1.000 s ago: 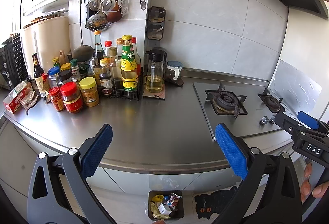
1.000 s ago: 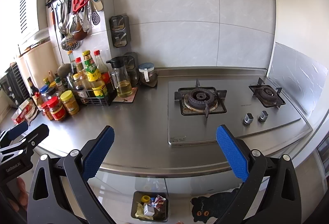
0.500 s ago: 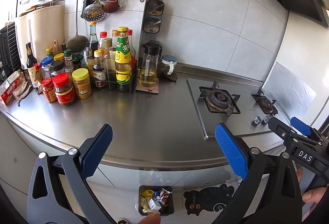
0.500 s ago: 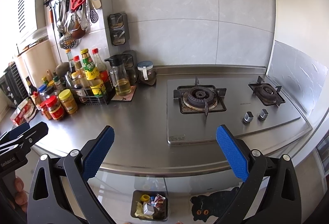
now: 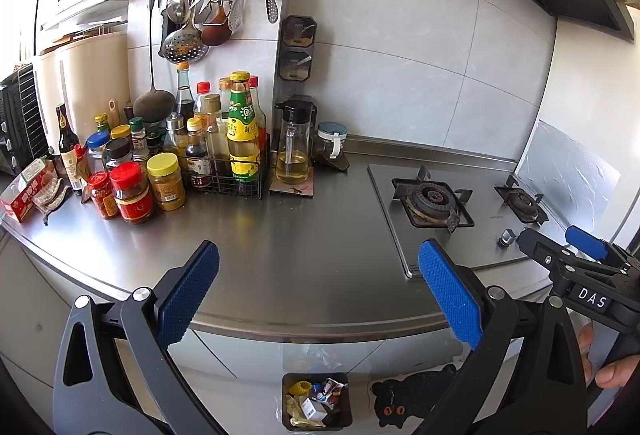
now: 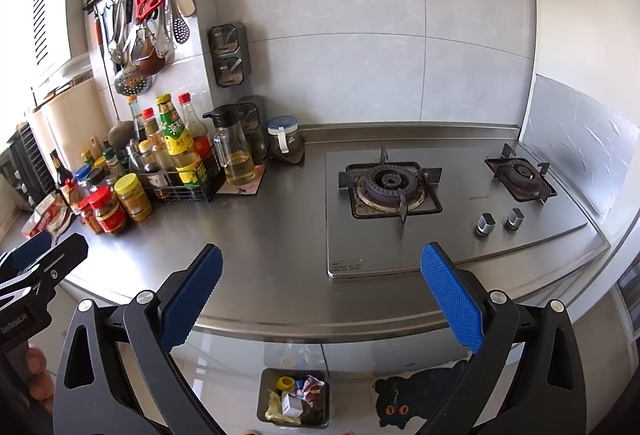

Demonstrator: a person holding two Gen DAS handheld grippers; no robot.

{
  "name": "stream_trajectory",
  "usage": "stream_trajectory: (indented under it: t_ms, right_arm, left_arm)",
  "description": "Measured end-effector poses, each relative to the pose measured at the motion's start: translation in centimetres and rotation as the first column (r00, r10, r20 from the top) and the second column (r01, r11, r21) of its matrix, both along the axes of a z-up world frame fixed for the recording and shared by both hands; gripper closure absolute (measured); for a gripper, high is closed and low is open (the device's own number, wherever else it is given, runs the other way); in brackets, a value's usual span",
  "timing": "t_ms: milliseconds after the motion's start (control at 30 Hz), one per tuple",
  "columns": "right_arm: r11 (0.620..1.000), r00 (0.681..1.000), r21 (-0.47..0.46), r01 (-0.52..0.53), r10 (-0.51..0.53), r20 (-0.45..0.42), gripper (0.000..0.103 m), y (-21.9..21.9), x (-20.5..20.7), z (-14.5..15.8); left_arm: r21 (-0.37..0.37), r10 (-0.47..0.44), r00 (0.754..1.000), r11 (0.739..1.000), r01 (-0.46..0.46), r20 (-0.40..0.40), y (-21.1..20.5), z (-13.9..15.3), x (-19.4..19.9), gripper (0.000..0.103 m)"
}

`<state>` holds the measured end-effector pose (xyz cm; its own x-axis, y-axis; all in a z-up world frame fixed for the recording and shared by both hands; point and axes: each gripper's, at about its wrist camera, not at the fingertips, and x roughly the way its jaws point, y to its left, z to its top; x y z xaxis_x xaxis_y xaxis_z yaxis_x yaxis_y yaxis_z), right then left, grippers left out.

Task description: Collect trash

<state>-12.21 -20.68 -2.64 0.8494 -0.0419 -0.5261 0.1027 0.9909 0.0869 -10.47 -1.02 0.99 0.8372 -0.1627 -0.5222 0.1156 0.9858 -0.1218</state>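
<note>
**A:** Start close in. What are the hands doing?

**B:** Both are free. The left gripper (image 5: 318, 289) has its blue pads spread wide with nothing between them, and the right gripper (image 6: 320, 291) is just as wide and just as empty. Both hang in front of the table's edge.

**A:** And the trash?

**B:** On the floor, right under that edge: a small dark trash bin (image 6: 295, 399) already holding a yellow ring, a little white box and crumpled wrappers. A black cat-face mat (image 6: 416, 399) lies just beside it.

**A:** Anything left on the steel table (image 5: 304, 235)?

**B:** The near stretch looks bare. My guess is that any leftovers sit at the far left, by the red snack packet (image 5: 24, 195) and the clear wrapper (image 5: 48, 195) beside the red-lidded jars (image 5: 130, 193).

**A:** So how should that be done?

**B:** Sweep the view left first and confirm that it really is rubbish. Then come in low with the left gripper, pinch the loose film at its edge, and keep clear of the jars and the wire basket (image 5: 228, 177) of bottles behind. The gas hob (image 6: 400, 191) further back needs nothing.
</note>
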Motion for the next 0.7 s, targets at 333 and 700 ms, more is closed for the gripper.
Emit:
stream_trajectory:
  t_ms: [333, 700]
  right_arm:
    - [1.000, 1.000, 0.002, -0.009, 0.009, -0.001, 0.003, 0.17, -0.09, 0.10]
    - [1.000, 1.000, -0.004, -0.023, 0.023, -0.009, 0.003, 0.61, 0.09, 0.06]
  left_arm:
    - [0.022, 0.036, 0.997, 0.999, -0.035, -0.063, 0.32, -0.45, 0.70, 0.008]
    - [0.052, 0.041, 0.996, 0.998, -0.038, -0.074, 0.14, -0.45, 0.83, 0.008]
